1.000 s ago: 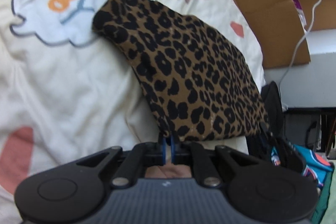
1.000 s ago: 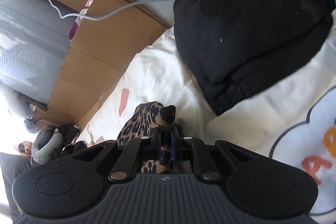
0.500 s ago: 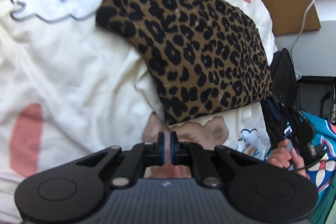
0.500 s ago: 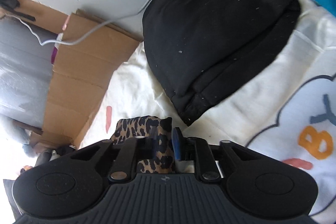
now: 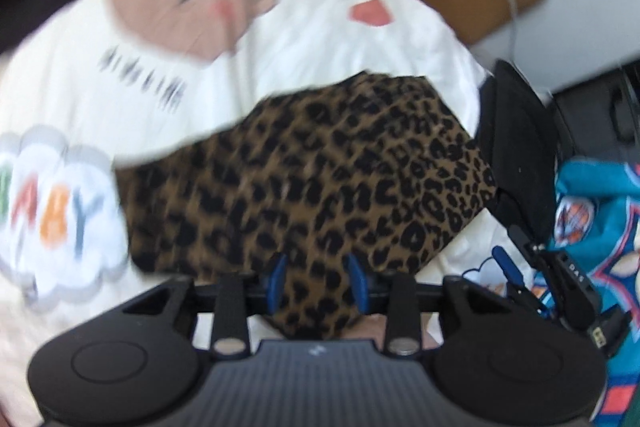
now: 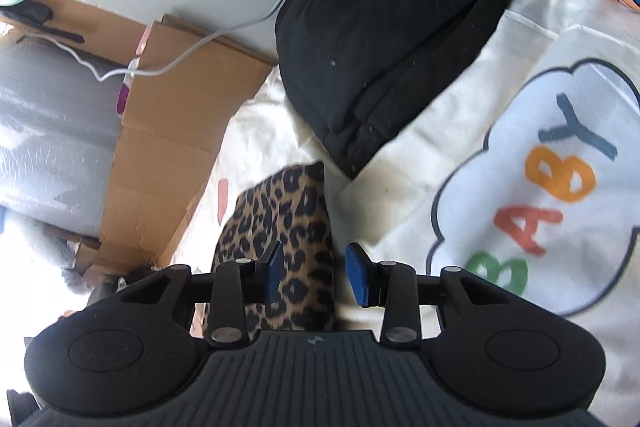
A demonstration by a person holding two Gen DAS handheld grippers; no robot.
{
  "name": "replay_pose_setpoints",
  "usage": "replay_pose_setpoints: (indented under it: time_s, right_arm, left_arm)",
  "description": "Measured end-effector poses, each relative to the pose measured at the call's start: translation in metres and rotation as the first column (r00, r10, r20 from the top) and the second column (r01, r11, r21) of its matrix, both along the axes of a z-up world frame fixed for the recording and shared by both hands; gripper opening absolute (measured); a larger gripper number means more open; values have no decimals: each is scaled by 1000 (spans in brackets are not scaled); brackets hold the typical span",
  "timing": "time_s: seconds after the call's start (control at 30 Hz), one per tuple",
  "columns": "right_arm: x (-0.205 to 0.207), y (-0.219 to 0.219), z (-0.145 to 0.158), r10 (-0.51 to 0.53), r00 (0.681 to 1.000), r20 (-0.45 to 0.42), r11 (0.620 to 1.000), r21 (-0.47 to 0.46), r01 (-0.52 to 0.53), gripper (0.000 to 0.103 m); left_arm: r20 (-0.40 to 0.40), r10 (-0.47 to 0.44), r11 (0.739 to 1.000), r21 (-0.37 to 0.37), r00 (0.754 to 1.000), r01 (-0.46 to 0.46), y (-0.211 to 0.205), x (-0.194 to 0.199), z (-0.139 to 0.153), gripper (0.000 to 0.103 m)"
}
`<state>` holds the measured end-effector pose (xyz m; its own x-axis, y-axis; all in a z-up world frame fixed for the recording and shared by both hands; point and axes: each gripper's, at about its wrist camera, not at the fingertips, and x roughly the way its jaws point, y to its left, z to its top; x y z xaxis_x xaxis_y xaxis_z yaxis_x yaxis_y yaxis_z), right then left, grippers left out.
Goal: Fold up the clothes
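Note:
The folded leopard-print garment (image 5: 320,195) lies flat on the cream blanket (image 5: 328,59). The left wrist view is motion-blurred. My left gripper (image 5: 317,285) hangs over the garment's near edge. Its jaws are opening, with the cloth showing between the blue pads (image 5: 276,283) but not pinched. In the right wrist view one end of the leopard garment (image 6: 280,227) lies under my right gripper (image 6: 316,277). These jaws are opening too, and the cloth lies loose beside the left pad (image 6: 272,269). The right gripper (image 5: 520,267) also shows at the garment's right end.
A folded black garment (image 6: 392,27) lies on the blanket beyond the leopard one. A teal jersey (image 5: 592,211) sits at the blanket's side. Cardboard (image 6: 172,131) with a white cable (image 6: 200,47) borders the far edge. The blanket carries a BABY cloud print (image 6: 540,187).
Both grippers went from shut to jaws apart. The right one let go of the leopard corner. The left one rolled and swung over the garment's near edge.

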<state>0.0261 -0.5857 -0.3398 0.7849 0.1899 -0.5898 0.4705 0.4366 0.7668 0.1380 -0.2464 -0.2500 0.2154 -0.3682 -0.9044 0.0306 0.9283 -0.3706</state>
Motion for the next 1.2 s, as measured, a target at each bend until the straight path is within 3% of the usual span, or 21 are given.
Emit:
replay_pose_setpoints:
  time_s: [0.2,0.37,0.47,0.77,1.0,1.2]
  right_arm:
    - [-1,16,1,31,999,-13,999,-16,-31,38]
    - [-1,25,0,42,999,-23,999,-26,-42,49]
    - [2,29,-3,51,998,-44,998,-38,-52,49]
    - [8,46,-5,96,990,-103,991,-80,-105,49]
    - [11,56,-6,154,975,-161,974,-142,-177,49]
    - [20,63,-9,147,975,-166,974,-148,-172,49]
  left_arm:
    - [78,-146,988,52,986,143,-25,47,11,43]
    - [125,-296,954,97,947,285,-43,89,15,44]
    - [140,-381,921,141,914,363,-53,111,9,49]
    - [133,-531,847,66,837,527,-58,141,-33,67]
    - [136,-533,840,-37,835,542,-38,143,-60,66]
    - [178,-546,827,-44,818,561,-34,134,-70,43]
